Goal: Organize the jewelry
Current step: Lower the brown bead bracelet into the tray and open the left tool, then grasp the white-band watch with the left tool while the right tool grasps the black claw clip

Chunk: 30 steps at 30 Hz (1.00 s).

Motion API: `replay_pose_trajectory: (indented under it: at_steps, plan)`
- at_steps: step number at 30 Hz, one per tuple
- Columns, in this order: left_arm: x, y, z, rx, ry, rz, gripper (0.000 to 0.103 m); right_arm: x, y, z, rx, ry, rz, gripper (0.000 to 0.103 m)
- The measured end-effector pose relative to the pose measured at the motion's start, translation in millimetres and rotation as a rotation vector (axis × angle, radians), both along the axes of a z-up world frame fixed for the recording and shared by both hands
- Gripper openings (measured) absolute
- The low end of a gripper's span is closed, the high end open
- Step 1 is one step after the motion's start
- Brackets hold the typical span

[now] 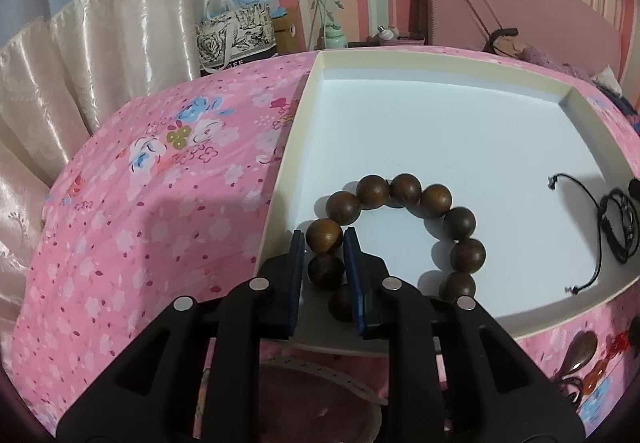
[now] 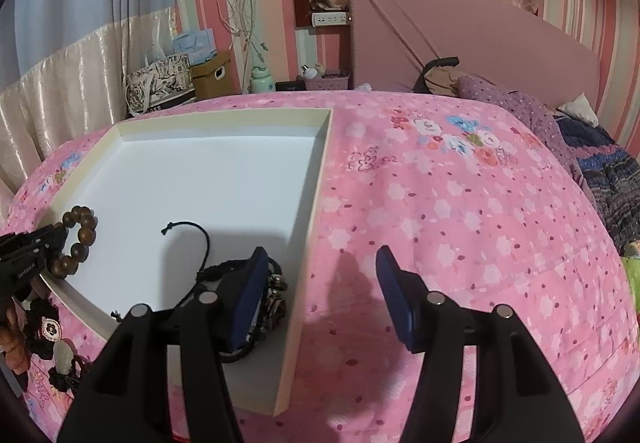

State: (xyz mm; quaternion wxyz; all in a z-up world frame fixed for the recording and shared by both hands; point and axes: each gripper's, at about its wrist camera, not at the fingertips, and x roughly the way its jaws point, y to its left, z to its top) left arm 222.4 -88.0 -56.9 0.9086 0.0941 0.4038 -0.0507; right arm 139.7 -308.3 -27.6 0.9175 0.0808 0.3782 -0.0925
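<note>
A shallow white tray point(image 1: 440, 131) rests on a bed covered by a pink floral sheet point(image 1: 140, 223). In the left wrist view, the left gripper point(image 1: 323, 243) is clenched on a bead bracelet point(image 1: 404, 187): its blue pads point(image 1: 354, 263) press on the sides of one brown bead at the ring's near left, while the remaining beads lie on the tray floor just inside the left wall. A black cord bracelet point(image 1: 616, 219) lies at the tray's right side, well apart from the beads. In the right wrist view, the right gripper point(image 2: 320, 263) stands released, its jaws apart and straddling the tray's right wall; its left pad point(image 2: 252, 291) hangs over the cord bracelet, its right pad over the sheet, neither gripping anything. Further jewelry point(image 2: 52, 331) lies on the sheet beside the tray's near left corner.
</note>
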Motion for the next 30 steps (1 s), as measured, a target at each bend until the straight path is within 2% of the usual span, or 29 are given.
replay_pose_trajectory:
  at_steps: [3, 4, 7, 10, 15, 18, 19, 22, 25, 27, 28, 30]
  plan:
    - [-4.6, -0.7, -0.2, -0.022, 0.009, -0.025, 0.03, -2.5, -3.0, 2.7, 0.011, -0.017, -0.002, 0.056]
    - [-6.3, -0.2, 0.1, -0.037, 0.009, -0.036, 0.037, -3.3, -3.2, 4.2, 0.015, -0.024, 0.0, 0.057]
    - [-9.3, -0.8, 1.1, -0.081, 0.013, -0.066, 0.049, -4.6, -1.9, 6.7, 0.016, -0.033, 0.006, 0.059]
    - [-14.3, 0.0, 5.8, -0.115, 0.012, -0.088, 0.054, -5.9, -1.9, 10.1, 0.036, -0.046, 0.017, 0.059]
    - [-24.4, 6.2, 38.6, -0.227, -0.025, -0.138, 0.061, -7.6, 1.0, 23.5, 0.089, -0.086, 0.054, 0.06]
    - [-31.7, 15.1, 49.4, -0.177, -0.059, -0.117, 0.063, -14.5, 5.3, 30.3, 0.12, -0.076, 0.095, 0.06]
    - [-33.9, 20.2, 49.5, -0.16, -0.058, -0.108, 0.063, -18.6, 8.3, 31.3, 0.107, -0.055, 0.109, 0.061]
    - [-37.6, 38.8, 47.8, -0.149, -0.054, -0.09, 0.063, -25.1, 13.8, 23.5, -0.04, 0.026, 0.075, 0.062]
    - [-45.7, 50.4, 49.9, -0.153, -0.042, -0.076, 0.063, -24.7, 5.7, 3.8, -0.084, 0.124, 0.03, 0.062]
    - [-51.0, 55.8, 51.3, -0.14, -0.046, -0.079, 0.063, -24.6, 4.9, -0.8, -0.099, 0.144, 0.039, 0.07]
    - [-55.2, 61.6, 53.4, -0.132, -0.052, -0.084, 0.063, -23.3, 6.2, -1.5, -0.149, 0.152, 0.031, 0.079]
    - [-65.1, 69.2, 53.9, -0.124, -0.057, -0.088, 0.063, -18.9, 3.9, -2.1, -0.205, 0.153, 0.02, 0.08]
